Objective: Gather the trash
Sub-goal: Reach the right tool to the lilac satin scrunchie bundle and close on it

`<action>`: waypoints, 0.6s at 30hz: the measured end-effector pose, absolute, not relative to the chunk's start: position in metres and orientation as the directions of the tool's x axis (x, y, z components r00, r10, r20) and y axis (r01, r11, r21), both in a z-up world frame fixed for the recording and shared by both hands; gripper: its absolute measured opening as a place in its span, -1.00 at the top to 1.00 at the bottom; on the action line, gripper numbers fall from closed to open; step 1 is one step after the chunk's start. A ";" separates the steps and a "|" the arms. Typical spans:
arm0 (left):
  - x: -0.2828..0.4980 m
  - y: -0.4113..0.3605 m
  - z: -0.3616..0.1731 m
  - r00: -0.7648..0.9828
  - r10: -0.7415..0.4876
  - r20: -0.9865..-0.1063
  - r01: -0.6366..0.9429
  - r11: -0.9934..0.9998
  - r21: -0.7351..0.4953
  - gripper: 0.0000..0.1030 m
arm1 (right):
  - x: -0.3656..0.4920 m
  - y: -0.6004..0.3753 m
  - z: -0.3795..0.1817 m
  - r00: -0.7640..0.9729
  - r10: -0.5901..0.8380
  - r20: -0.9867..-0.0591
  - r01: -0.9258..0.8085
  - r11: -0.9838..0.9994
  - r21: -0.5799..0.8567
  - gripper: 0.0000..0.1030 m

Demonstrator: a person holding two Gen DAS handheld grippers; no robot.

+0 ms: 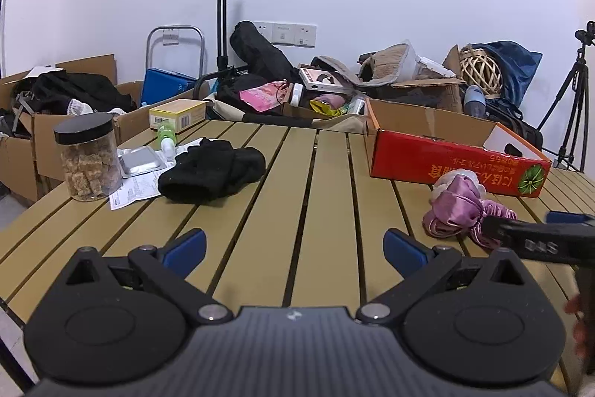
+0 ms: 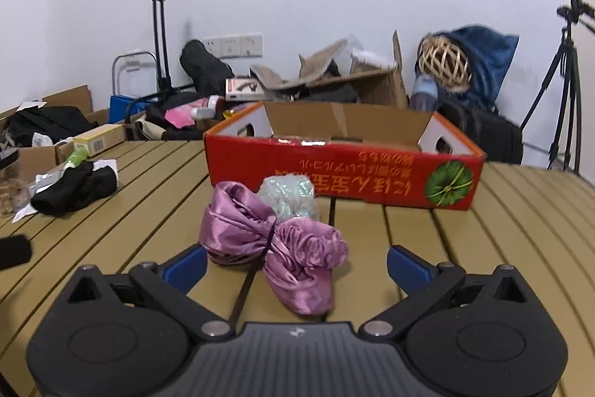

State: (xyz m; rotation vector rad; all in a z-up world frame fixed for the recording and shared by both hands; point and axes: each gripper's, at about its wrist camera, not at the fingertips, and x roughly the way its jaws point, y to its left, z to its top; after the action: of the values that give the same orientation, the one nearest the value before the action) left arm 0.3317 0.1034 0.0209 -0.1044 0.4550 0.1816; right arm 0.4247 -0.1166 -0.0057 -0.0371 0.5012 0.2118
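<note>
Purple satin cloth (image 2: 275,248), bunched and tied, lies on the slatted bench (image 2: 502,229) between the spread fingers of the right gripper (image 2: 297,265), which holds nothing; it looks lined up to take it. Just beyond sits a crinkled plastic wad (image 2: 288,194), then the red box (image 2: 346,173), open-topped and likely the collecting bin. Left gripper (image 1: 293,248) hovers wide open, empty, over bare slats.
</note>
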 end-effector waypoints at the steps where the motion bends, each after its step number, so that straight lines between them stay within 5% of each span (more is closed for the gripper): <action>1: 0.332 0.104 0.021 0.884 0.143 -0.445 -0.189 0.980 -0.062 -1.00 | 0.431 -0.114 -0.007 0.851 0.193 -0.488 -0.212 0.977 0.018 -0.99; 6: 0.335 0.100 0.017 0.890 0.088 -0.447 -0.121 0.992 -0.046 -1.00 | 0.451 -0.098 -0.013 0.835 0.174 -0.522 -0.212 0.977 -0.013 -0.71; 15: 0.342 0.102 0.010 0.878 0.065 -0.474 -0.094 0.995 -0.038 -1.00 | 0.461 -0.087 -0.020 0.822 0.146 -0.550 -0.210 0.976 -0.054 -0.66; 18: 0.342 0.102 0.010 0.878 0.068 -0.474 -0.093 0.995 -0.030 -1.00 | 0.460 -0.084 -0.022 0.819 0.136 -0.557 -0.207 0.976 -0.066 -0.40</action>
State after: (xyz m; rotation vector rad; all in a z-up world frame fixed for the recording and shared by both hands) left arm 0.3422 0.1023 0.0095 -0.0522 0.4923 0.0837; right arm 0.4596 -0.0842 -0.0217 -0.1259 0.5826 0.1832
